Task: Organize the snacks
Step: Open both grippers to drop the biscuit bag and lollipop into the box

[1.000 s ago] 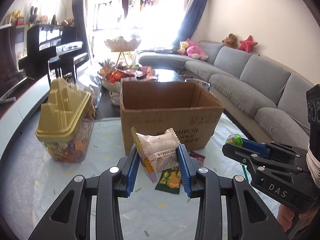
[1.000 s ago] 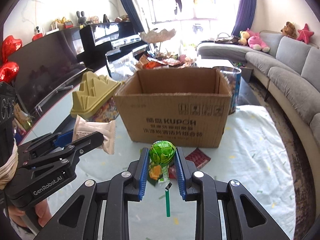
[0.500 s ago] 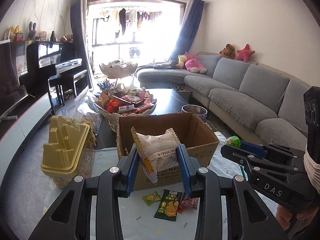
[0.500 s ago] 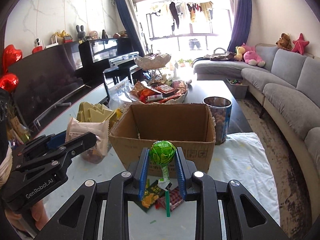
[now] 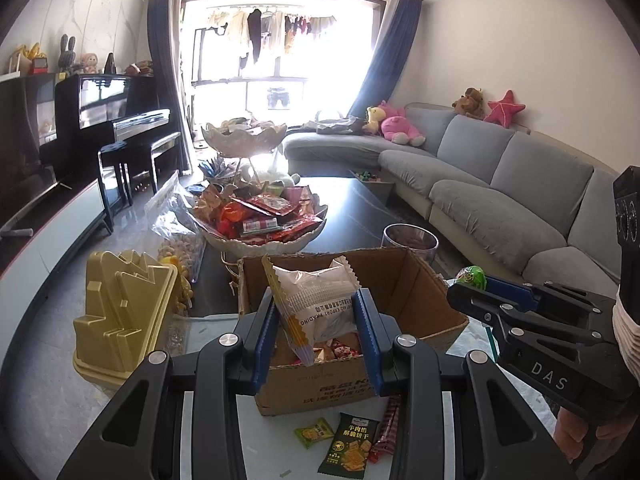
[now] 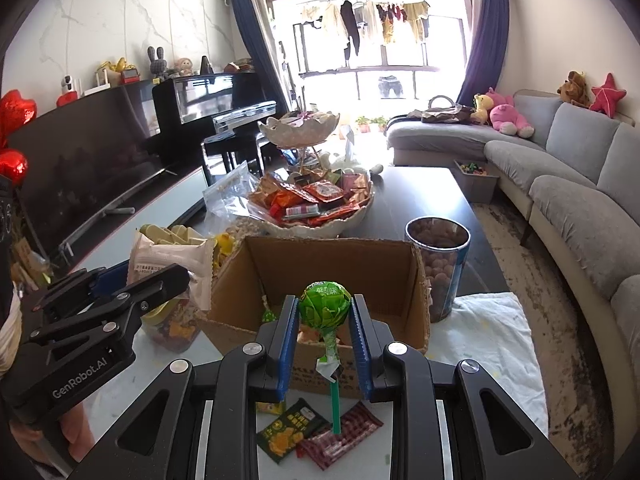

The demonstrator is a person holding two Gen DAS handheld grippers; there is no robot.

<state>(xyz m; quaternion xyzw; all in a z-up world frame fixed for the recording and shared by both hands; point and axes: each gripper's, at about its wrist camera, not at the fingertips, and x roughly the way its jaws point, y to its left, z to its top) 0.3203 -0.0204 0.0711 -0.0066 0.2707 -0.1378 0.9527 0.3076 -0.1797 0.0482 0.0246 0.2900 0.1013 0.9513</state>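
Left wrist view showed the left gripper clamped on a white snack packet, held over the near rim of the open cardboard box, whose interior lay open beyond it. A yellow-lidded jar stood close on the left; loose packets lay before the box. Right wrist view showed the right gripper closed on a green lollipop, its round head up, its green stick pointing down toward the camera, above the box's front wall.
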